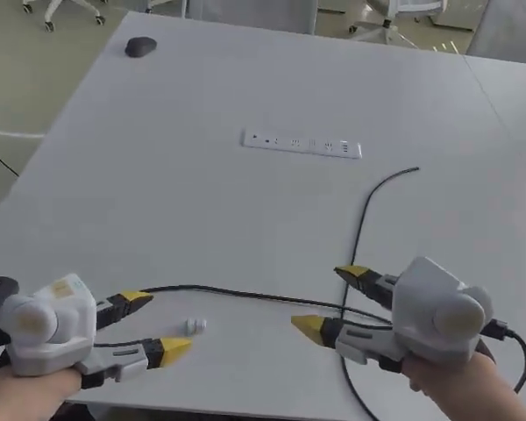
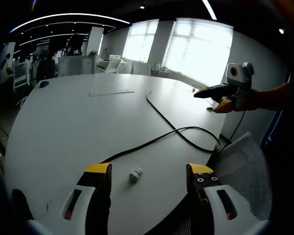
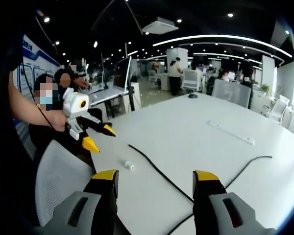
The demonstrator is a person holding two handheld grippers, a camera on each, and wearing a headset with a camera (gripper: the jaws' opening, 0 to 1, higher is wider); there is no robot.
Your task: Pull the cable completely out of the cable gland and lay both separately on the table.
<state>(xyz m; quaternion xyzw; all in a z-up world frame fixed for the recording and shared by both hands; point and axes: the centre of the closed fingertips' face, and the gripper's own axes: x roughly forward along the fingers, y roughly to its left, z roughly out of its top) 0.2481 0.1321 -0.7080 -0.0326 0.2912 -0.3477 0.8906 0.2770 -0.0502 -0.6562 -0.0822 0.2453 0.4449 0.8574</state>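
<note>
The cable [image 1: 245,295], thin and black, lies loose on the grey table [image 1: 245,202]. One stretch runs across the near part of the top from beside the left gripper [image 1: 162,323] towards the right gripper [image 1: 324,296]. Another stretch curves away from the near edge to a free end further out on the right. The cable gland [image 1: 195,326], a small white piece, lies by itself on the table, near the cable's left end but apart from it. In the left gripper view the gland sits on the table ahead of the gap between that gripper's yellow-tipped jaws. Both grippers hang just above the near edge of the table with their jaws spread wide and nothing between them, the left one beside the gland and the right one over the cable's middle stretch. A white power strip [image 1: 302,145] lies flat further back on the table, well apart from the cable, and a dark computer mouse [image 1: 140,46] sits near the far left corner.
</note>
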